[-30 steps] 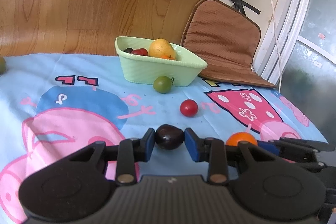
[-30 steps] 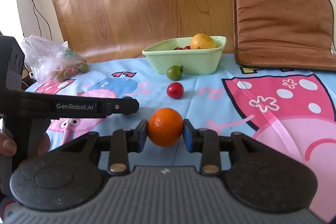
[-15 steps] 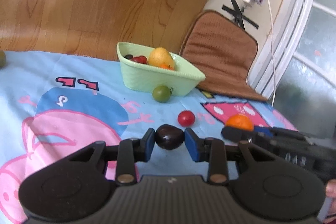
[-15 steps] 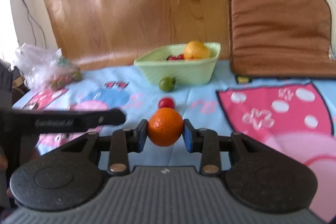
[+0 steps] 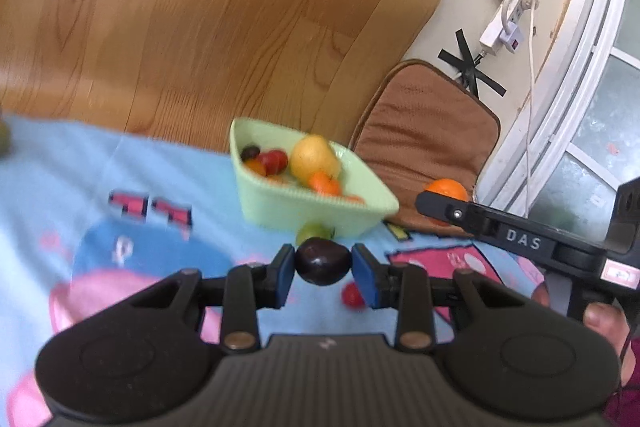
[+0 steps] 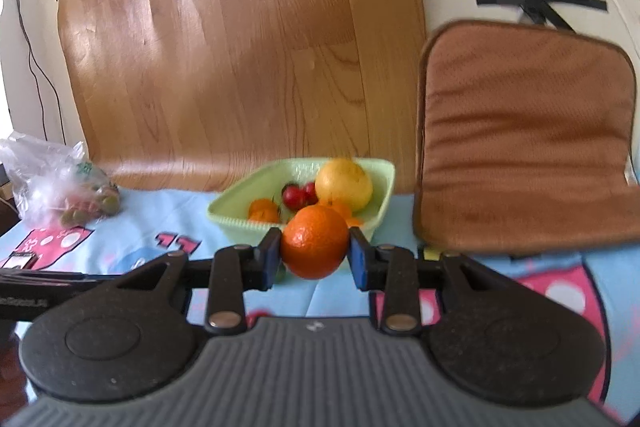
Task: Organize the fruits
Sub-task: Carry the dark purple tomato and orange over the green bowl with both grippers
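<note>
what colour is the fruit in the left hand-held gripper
Very dark purple, almost black: the plum clamped in the left hand-held gripper. Best seen in the left wrist view.

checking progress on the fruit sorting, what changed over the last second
Both grippers rose off the cloth and moved toward the green basket. The right gripper carried its orange up near the basket's front rim; the left gripper lifted the dark plum. No grip changed. The green tomato and red tomato stayed on the cloth.
</note>
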`<state>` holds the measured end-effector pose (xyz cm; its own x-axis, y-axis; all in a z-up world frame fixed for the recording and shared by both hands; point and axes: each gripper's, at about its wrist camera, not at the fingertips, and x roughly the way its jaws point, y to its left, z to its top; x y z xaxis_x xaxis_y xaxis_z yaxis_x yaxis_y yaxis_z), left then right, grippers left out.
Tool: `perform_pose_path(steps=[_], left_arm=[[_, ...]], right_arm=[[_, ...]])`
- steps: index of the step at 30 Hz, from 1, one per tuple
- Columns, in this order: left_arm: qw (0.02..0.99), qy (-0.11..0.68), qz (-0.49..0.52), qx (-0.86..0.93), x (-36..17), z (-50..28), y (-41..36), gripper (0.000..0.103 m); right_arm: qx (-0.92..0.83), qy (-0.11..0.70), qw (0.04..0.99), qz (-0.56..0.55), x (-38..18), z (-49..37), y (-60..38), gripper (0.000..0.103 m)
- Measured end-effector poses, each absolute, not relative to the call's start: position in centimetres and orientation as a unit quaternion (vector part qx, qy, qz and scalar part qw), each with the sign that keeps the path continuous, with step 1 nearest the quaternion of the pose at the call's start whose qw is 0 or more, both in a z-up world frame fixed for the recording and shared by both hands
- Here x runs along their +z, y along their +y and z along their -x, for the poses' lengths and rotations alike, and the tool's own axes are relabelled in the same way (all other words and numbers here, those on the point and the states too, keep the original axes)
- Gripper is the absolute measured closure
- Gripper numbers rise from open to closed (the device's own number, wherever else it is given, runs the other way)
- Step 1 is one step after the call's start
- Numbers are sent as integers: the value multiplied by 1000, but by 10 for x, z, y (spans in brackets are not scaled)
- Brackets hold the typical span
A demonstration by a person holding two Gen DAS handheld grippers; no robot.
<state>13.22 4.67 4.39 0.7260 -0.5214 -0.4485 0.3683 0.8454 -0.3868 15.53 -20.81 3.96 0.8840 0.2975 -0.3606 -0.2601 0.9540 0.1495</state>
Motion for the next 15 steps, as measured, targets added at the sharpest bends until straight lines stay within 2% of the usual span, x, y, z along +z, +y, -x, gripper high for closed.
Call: perform_pose_path(steps=[6,10,15], left_arm=[[929,254,132,-233,64,-174,25,71],[926,255,164,-226,59,-198,15,71],[927,268,137,-221,43,-208,13,71]], right_arm=[[145,186,971,-48,49,-180,-208,65],[146,189,970,-38,47,-187,-204,65],[140,201,969,-30,41,-199,-206,65]])
